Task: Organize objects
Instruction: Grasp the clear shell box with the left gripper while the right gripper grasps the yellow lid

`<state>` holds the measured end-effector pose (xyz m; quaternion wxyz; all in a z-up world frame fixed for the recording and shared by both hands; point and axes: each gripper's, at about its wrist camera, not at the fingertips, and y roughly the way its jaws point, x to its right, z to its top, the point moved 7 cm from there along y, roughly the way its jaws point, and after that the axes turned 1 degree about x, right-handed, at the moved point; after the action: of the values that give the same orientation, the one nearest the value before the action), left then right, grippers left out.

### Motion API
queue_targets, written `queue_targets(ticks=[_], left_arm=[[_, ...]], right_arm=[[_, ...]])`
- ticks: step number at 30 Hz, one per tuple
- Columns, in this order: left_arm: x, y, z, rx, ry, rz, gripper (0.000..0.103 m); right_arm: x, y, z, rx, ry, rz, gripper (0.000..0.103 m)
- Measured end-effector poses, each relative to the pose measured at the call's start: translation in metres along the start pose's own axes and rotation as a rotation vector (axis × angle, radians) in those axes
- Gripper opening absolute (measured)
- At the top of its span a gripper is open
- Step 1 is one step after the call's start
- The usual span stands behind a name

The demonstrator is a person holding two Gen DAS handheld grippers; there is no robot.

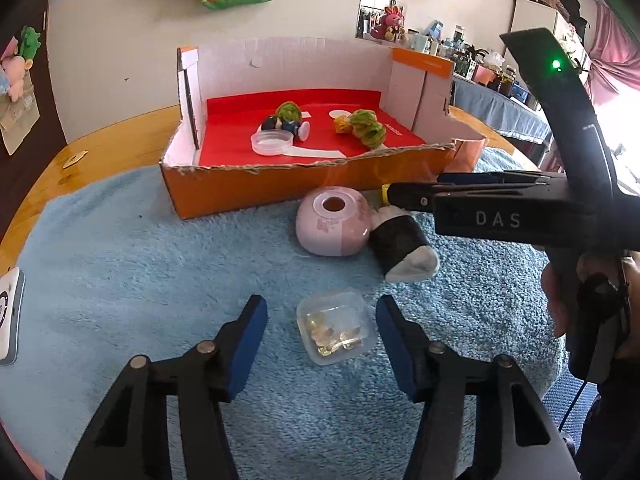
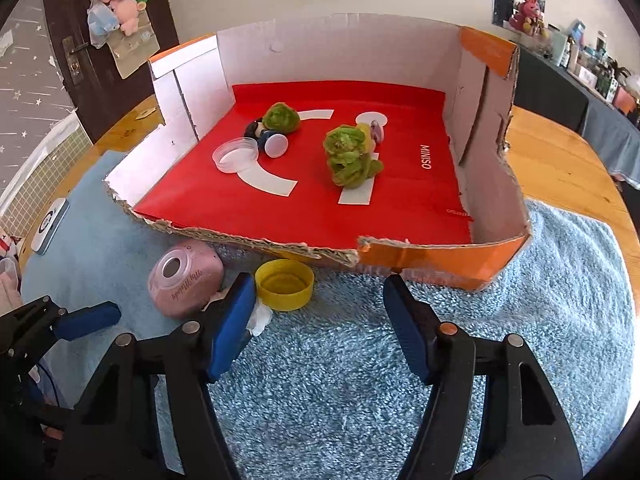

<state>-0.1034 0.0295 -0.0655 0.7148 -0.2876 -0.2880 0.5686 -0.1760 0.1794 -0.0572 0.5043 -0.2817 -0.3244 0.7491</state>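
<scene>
Orange cardboard box in the upper half of each view already holds two green plush toys, a clear lid and small figures. Judged about half done. Left on the blue mat on the tabletop: clear case, pink round item, rolled sock, yellow cap. Left tool brackets the clear case, pads not touching. Right tool stands wide, empty, near the cap.

Wooden table, blue fluffy mat (covering most), cardboard box on mat
</scene>
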Motion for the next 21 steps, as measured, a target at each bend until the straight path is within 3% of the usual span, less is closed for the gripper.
queue_targets(ticks=[10, 15, 17, 21], left_arm=[[0.002, 0.001, -0.004, 0.012, 0.022, 0.019, 0.06], [-0.002, -0.002, -0.005, 0.021, 0.012, 0.021, 0.045], [-0.002, -0.003, -0.006, 0.025, 0.009, 0.022, 0.043], [-0.001, -0.005, -0.007, 0.034, 0.01, 0.025, 0.042]], right_arm=[[-0.005, 0.006, 0.0, -0.017, -0.03, -0.022, 0.059], [-0.007, 0.01, -0.003, -0.019, -0.064, -0.03, 0.045], [-0.006, 0.008, -0.006, -0.017, -0.076, -0.04, 0.035], [-0.004, 0.002, -0.01, -0.008, -0.068, -0.03, 0.029]])
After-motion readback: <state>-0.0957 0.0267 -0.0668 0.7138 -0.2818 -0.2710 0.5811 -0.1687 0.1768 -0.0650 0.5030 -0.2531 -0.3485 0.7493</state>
